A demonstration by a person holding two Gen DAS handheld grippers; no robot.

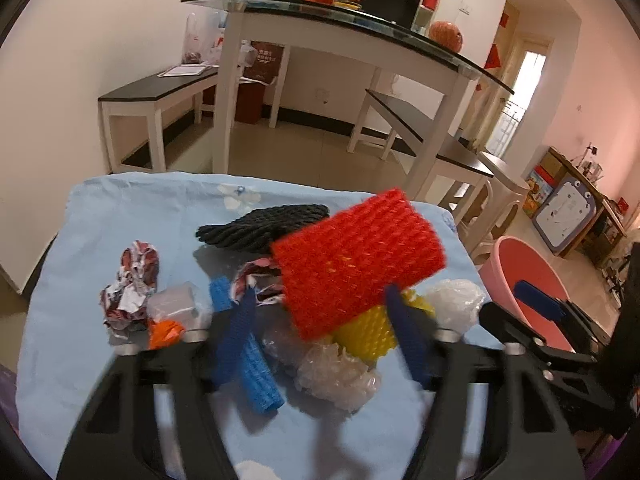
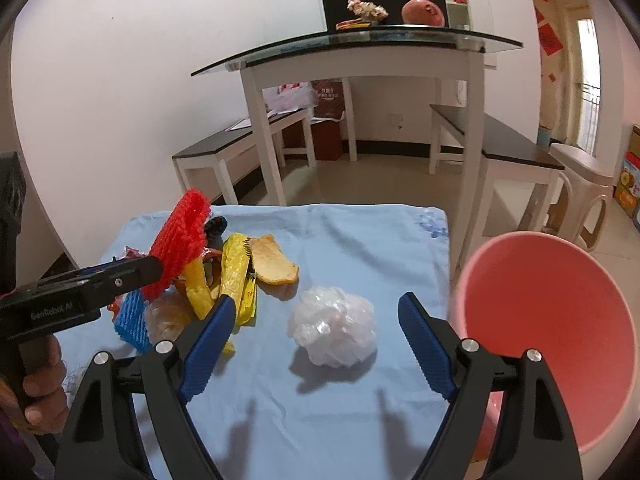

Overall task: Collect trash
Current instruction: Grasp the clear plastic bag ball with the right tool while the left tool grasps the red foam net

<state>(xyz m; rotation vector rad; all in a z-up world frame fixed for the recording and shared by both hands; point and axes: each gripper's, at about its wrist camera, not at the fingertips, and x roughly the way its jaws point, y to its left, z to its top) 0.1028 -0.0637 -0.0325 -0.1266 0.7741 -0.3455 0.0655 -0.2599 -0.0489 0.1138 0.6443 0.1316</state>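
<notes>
My left gripper [image 1: 320,312] is shut on a red foam net sleeve [image 1: 356,262] and holds it above the pile on the blue cloth [image 1: 80,320]. In the right wrist view the red sleeve [image 2: 180,240] hangs from that gripper at the left. Under it lie a yellow foam net [image 1: 366,336], a blue foam net [image 1: 256,376], a black foam net [image 1: 264,224], crumpled wrappers [image 1: 130,292] and clear plastic wads [image 1: 336,376]. My right gripper [image 2: 316,336] is open above a white plastic wad [image 2: 334,330]. A pink bin [image 2: 548,336] stands at the right.
A fruit peel [image 2: 272,260] and yellow wrapper [image 2: 236,276] lie on the cloth [image 2: 360,240]. Beyond the table stand a glass-topped white table [image 2: 360,52], dark benches [image 2: 500,136] and a beige plastic stool [image 2: 580,184].
</notes>
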